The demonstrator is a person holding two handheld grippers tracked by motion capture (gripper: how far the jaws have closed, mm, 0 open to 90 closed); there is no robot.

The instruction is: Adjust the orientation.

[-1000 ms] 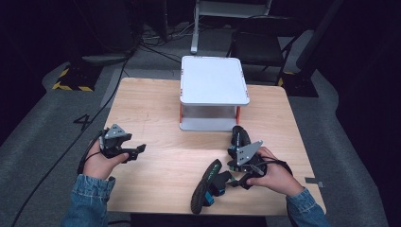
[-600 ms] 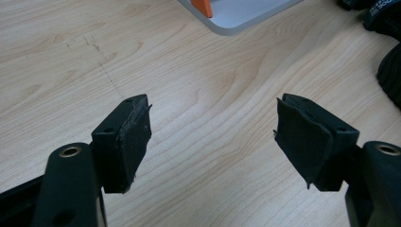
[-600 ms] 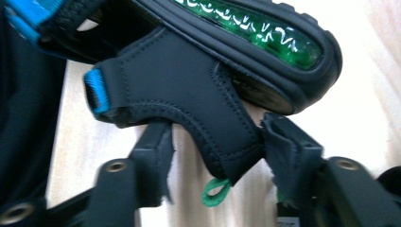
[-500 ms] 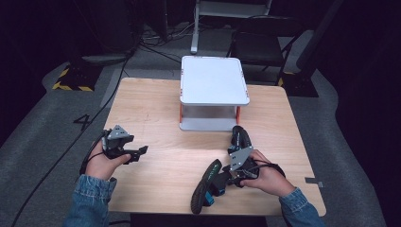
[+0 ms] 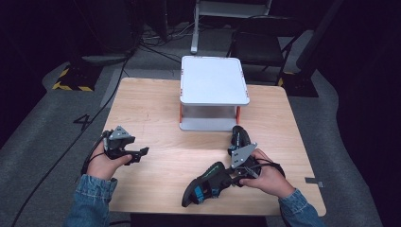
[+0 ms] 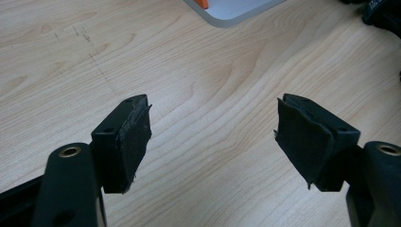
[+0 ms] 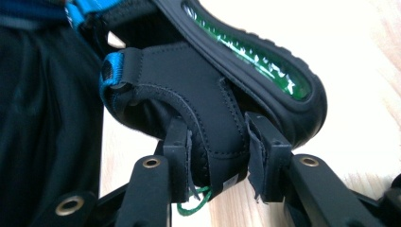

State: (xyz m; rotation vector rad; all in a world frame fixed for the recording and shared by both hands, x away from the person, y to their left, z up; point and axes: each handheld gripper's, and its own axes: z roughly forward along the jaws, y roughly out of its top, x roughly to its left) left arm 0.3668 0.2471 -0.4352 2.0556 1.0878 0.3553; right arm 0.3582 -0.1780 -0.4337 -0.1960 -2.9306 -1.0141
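Overhead, a light wooden table point(image 5: 156, 113) stands on grey carpet in a dark room, with a white two-tier stand point(image 5: 213, 90) near its far edge. Left gripper point(image 5: 135, 155) hangs wide open over bare wood, holding nothing. Right gripper point(image 5: 232, 178) is clamped on the strap of a black sandal point(image 5: 208, 182) near the front edge; another sandal point(image 5: 240, 137) lies beside the stand.

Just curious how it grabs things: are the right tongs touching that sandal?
Touching. The right gripper view shows the right tongs with both pads pressed against the sandal heel strap between them.
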